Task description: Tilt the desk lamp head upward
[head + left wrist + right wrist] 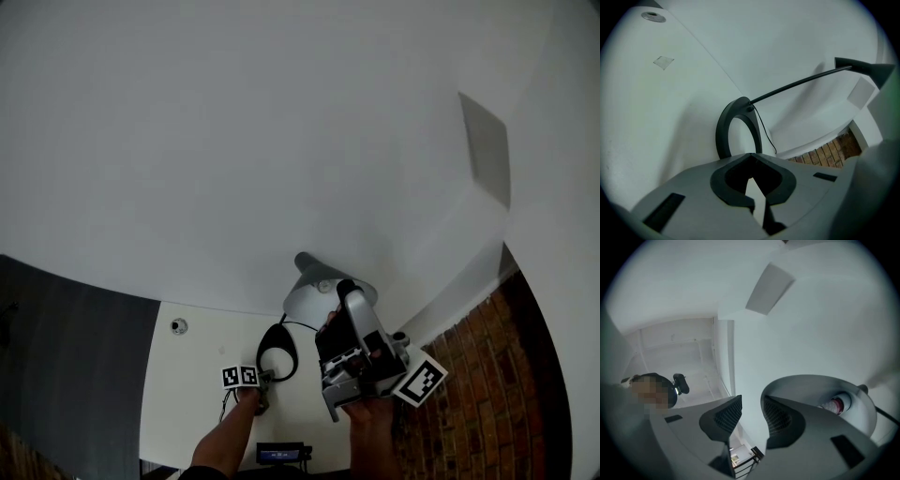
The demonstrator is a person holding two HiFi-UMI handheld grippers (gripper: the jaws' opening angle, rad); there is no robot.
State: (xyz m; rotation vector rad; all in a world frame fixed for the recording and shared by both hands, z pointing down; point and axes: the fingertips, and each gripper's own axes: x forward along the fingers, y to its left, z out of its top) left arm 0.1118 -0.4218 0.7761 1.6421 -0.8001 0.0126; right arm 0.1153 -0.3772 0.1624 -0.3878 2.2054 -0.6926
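The desk lamp stands on a white table [192, 375]. Its black ring base [277, 352] carries a thin arm [801, 82] up to the grey cone head [319, 286]. My left gripper [262, 382] sits low beside the ring base [738, 126]; its jaws are shut, tips meeting, nothing visible between them. My right gripper [343, 289] points up at the head. In the right gripper view its jaws [751, 413] stand open, only wall showing in the gap. The shade rim [815, 380] and bulb [836, 404] lie just behind the right finger [780, 420].
A brick wall [487, 394] runs along the right. A small round fitting [178, 325] sits in the table at the left. The lamp's cord [765, 133] trails from the base. A dark device [279, 455] lies at the near edge. A person's head [649, 392] shows at left.
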